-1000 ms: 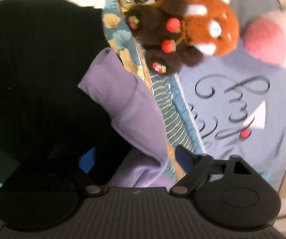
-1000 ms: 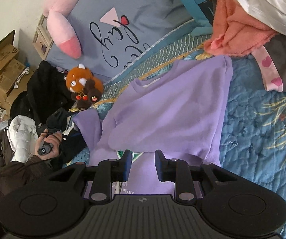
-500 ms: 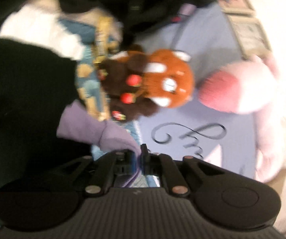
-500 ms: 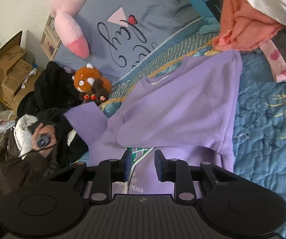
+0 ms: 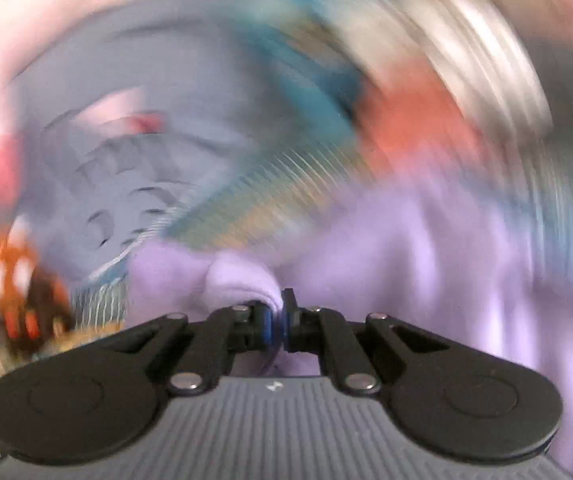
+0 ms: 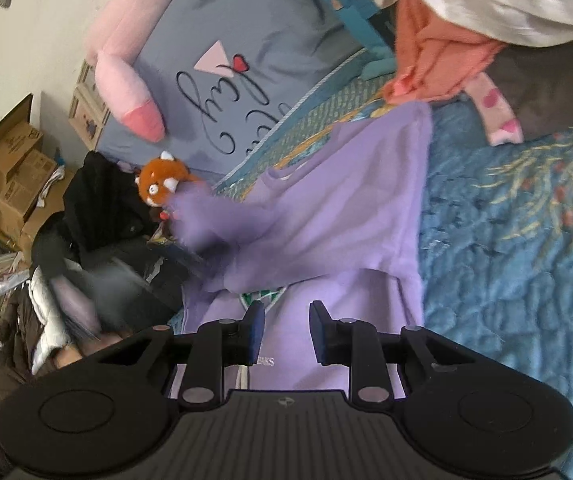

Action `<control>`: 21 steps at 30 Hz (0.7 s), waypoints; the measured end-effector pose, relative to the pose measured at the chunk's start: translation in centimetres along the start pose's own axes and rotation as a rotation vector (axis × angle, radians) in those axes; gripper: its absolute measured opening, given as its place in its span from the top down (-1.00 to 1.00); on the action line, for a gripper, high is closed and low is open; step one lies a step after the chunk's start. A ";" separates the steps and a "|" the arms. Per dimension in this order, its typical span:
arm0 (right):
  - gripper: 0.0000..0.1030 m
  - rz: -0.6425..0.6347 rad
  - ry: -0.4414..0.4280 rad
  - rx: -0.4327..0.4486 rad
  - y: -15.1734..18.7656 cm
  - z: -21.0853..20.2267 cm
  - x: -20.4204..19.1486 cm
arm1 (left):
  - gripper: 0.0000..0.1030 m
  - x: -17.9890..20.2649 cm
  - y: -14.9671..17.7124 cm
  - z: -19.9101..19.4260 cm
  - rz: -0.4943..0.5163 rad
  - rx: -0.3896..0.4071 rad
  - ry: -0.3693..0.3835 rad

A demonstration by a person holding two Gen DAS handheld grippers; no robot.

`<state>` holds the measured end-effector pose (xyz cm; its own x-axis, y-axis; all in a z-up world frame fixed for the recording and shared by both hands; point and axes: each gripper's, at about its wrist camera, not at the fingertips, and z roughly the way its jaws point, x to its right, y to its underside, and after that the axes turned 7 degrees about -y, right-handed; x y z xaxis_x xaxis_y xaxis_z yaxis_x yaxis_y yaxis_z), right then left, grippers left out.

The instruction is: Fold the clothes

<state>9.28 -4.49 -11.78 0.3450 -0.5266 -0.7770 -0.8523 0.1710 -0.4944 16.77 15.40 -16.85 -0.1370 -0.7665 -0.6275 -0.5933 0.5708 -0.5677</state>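
blur: left wrist view smeared | purple sleeve point(image 6: 210, 220) streaked | pillow script unreadable

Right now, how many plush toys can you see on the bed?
2. A red panda plush lies at the left edge beside the purple sweater. A pink plush leans over the grey pillow at the head. Others may be hidden under the clothes pile.

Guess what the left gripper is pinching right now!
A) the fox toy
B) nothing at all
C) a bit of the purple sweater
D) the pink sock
C: in the left wrist view, the left gripper has its jaws shut on a bunched fold of the purple sweater, with the cloth squeezed between them.
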 end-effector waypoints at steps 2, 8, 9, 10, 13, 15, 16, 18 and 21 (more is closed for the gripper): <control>0.50 0.000 0.002 0.011 -0.2 -0.8 0.2 | 0.90 5.2 0.7 1.2 0.204 -0.019 -0.082; 0.50 0.028 -0.010 0.005 -1.9 -0.2 1.0 | 0.90 6.4 0.9 1.9 0.210 -0.040 -0.120; 0.50 0.030 -0.017 0.007 -2.2 0.4 0.9 | 0.90 6.3 0.9 1.9 0.210 -0.039 -0.121; 0.50 0.040 -0.032 0.005 -2.7 1.4 0.9 | 0.90 6.2 0.9 2.0 0.212 -0.034 -0.123; 0.12 0.146 -0.091 -0.009 -4.1 4.4 1.7 | 0.90 5.9 1.4 1.0 0.196 -0.023 -0.121; 0.00 0.262 -0.143 -0.063 -4.4 6.7 2.7 | 0.90 5.6 1.4 0.4 0.166 -0.023 -0.109; 0.00 0.319 -0.168 -0.088 -4.5 7.8 3.2 | 0.90 5.5 1.4 0.1 0.148 -0.024 -0.103; 0.00 0.409 -0.176 -0.103 -4.2 9.5 3.9 | 0.90 5.1 1.5 -0.4 0.113 -0.027 -0.091; 0.00 0.566 -0.180 -0.098 -3.4 11.1 5.0 | 0.90 4.3 1.5 -0.8 0.069 -0.021 -0.075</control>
<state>18.32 1.54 -18.33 -0.1189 -0.2257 -0.9669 -0.9523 0.3015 0.0467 14.63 12.70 -19.95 -0.1188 -0.7010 -0.7032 -0.6011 0.6145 -0.5109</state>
